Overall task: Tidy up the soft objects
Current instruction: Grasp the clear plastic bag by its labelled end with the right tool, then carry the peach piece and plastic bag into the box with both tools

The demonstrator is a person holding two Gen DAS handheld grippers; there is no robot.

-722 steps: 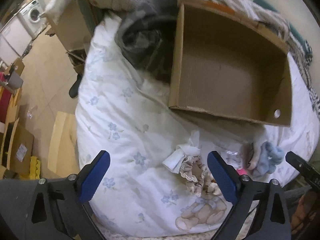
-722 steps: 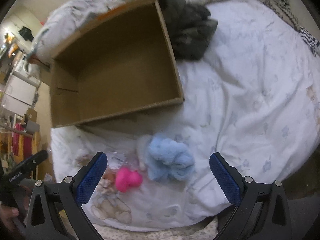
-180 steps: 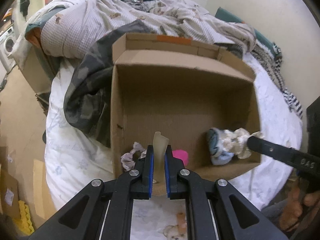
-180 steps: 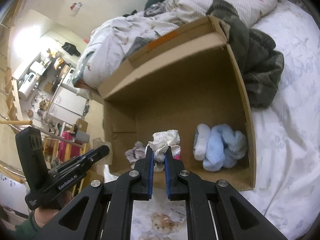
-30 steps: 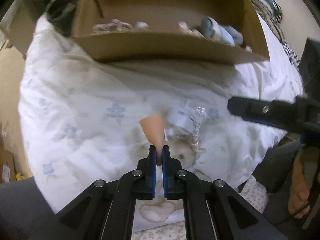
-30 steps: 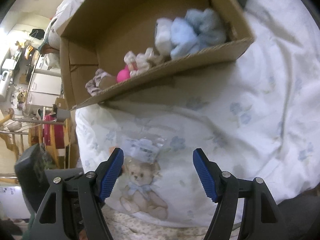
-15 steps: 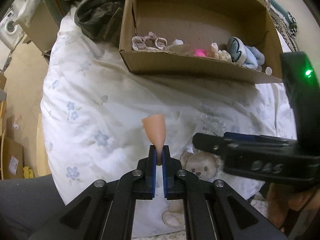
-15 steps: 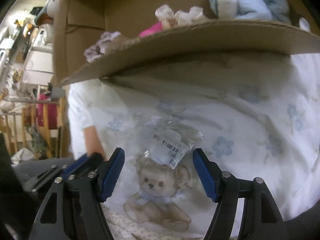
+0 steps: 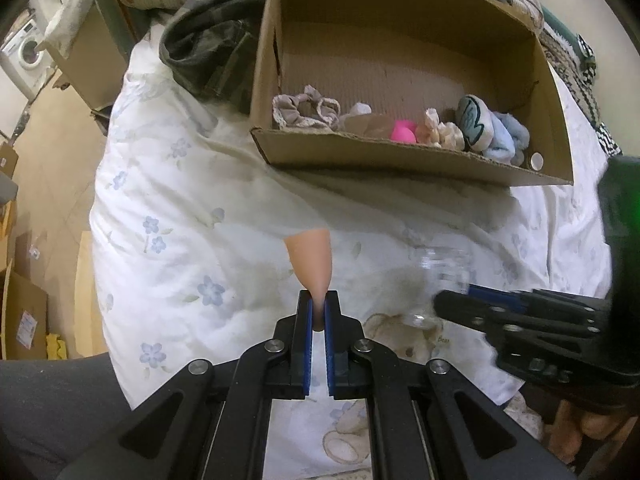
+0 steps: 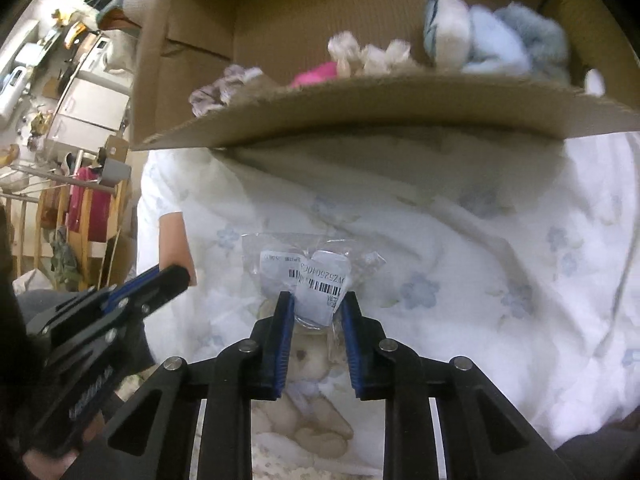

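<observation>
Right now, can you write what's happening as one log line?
left gripper: shut on peach teardrop sponge | right gripper: closing around clear plastic packet | brown cardboard box: soft items inside

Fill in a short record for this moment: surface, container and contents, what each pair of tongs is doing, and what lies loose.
surface: white floral duvet
container: cardboard box on the duvet
contents: grey scrunchie, pink item, cream scrunchie, blue fluffy bundle
left tongs: shut on a peach sponge
right tongs: either side of a clear packet, not yet closed
loose: only the clear packet
</observation>
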